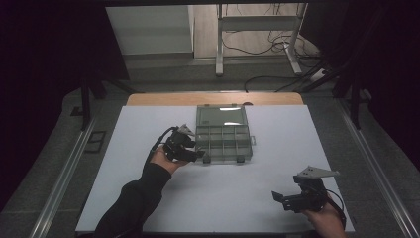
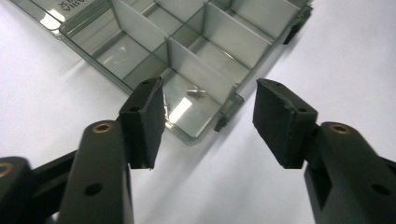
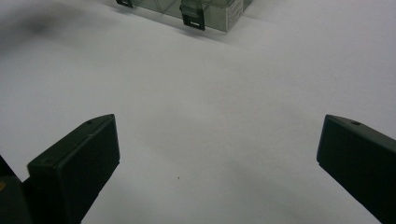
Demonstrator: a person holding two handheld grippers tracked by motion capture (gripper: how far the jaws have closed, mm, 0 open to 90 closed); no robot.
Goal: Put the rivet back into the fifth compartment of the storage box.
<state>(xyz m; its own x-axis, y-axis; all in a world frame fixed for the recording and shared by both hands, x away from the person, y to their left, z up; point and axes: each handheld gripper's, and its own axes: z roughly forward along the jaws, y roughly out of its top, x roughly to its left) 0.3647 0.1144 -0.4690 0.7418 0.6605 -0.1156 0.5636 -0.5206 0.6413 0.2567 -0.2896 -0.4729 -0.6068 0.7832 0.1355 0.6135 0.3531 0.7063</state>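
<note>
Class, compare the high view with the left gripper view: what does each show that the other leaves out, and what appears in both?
High view alone: the box's open lid lying back, the right claw open and apart from the box above the white table, and the floor with cables beyond.

Left gripper view alone: a small metal screw lying in the corner compartment nearest the claw.

Both: the clear compartment box, its dividers, the white table, and the left claw, open at the box's near corner and holding nothing.
</note>
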